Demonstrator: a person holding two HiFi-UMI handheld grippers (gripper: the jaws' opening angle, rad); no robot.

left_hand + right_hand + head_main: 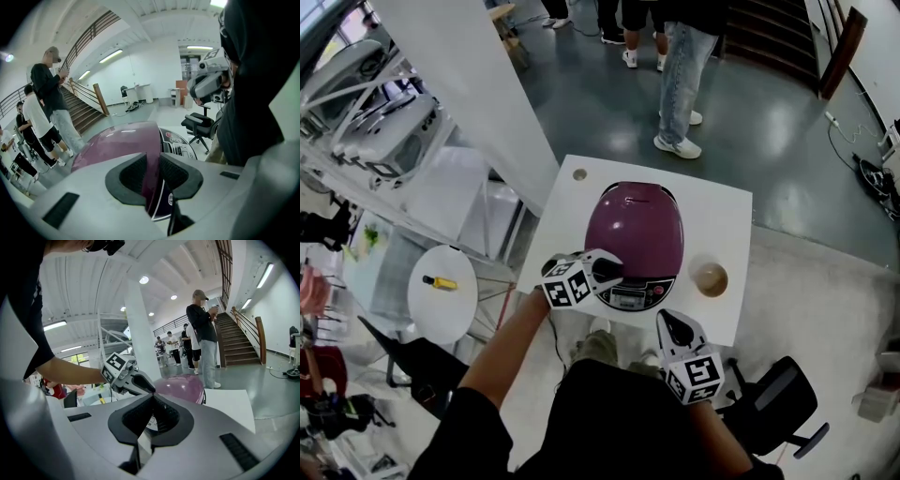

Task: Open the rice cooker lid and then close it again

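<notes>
Now, head view: the purple rice cooker (635,230) sits lid shut on the white desk (724,211). The left gripper (609,269) angles down at its front-left edge, and the right gripper (668,322) hovers off the desk's near edge. Left gripper view: fingers (133,176) narrowly spread, cooker showing through the gap. Right gripper view: fingers (165,416) pressed together, empty.

Left gripper (153,160): jaws a narrow gap apart, nothing pinched. Through the gap and just beyond sits the glossy purple domed rice cooker (117,140), lid down, with its grey button panel (180,143) on the right. Black office chair (199,125) behind, people (49,89) by the staircase (86,112) on the left.
</notes>
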